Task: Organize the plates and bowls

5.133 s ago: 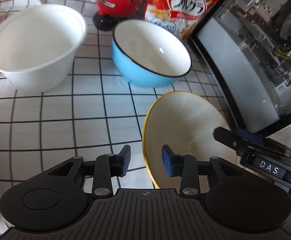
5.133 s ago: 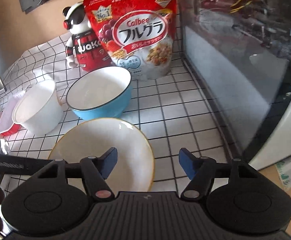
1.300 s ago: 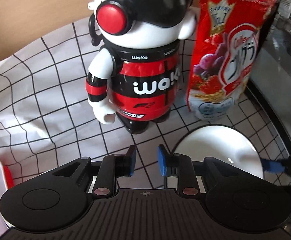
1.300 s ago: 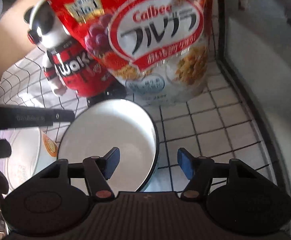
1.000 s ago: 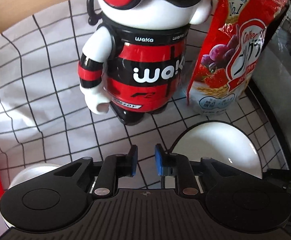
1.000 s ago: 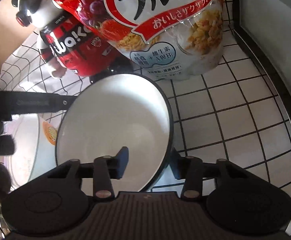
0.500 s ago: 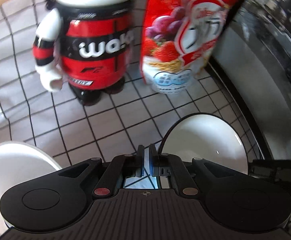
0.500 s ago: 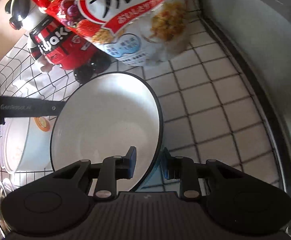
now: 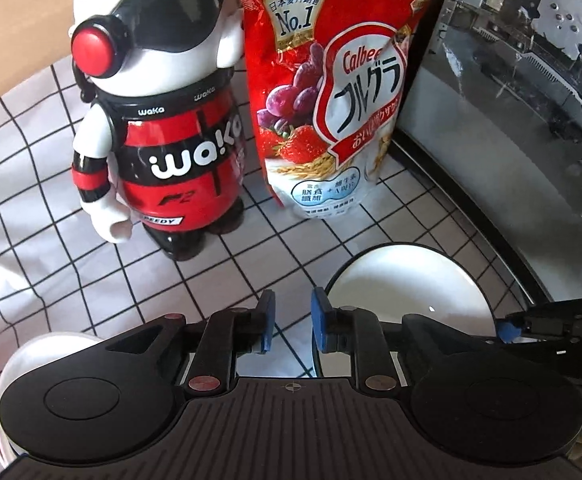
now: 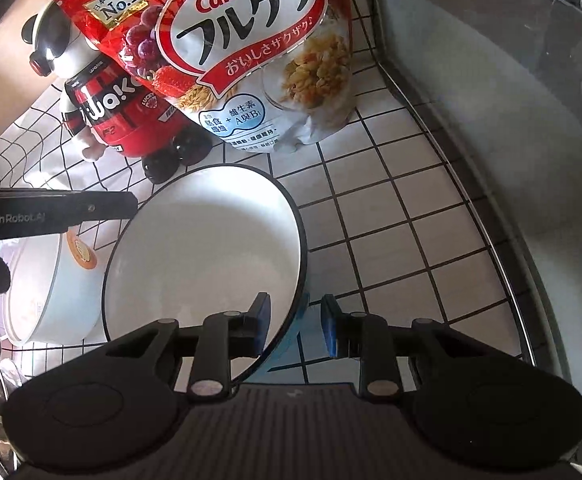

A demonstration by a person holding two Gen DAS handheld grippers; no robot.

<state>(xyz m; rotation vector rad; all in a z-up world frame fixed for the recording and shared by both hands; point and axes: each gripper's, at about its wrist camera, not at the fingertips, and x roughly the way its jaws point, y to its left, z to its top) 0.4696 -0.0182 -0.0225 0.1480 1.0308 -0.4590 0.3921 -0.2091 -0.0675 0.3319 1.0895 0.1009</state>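
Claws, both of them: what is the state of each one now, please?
Left claw: opening, nothing between its pads.
Right claw: straddles the rim of the blue enamel bowl with white inside; grip cannot be told.

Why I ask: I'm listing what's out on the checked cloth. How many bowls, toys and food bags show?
Bowls: 2, the blue bowl and the white bowl
Toys: 1, the toy figure
Food bags: 1, the cereal bag
Total: 4
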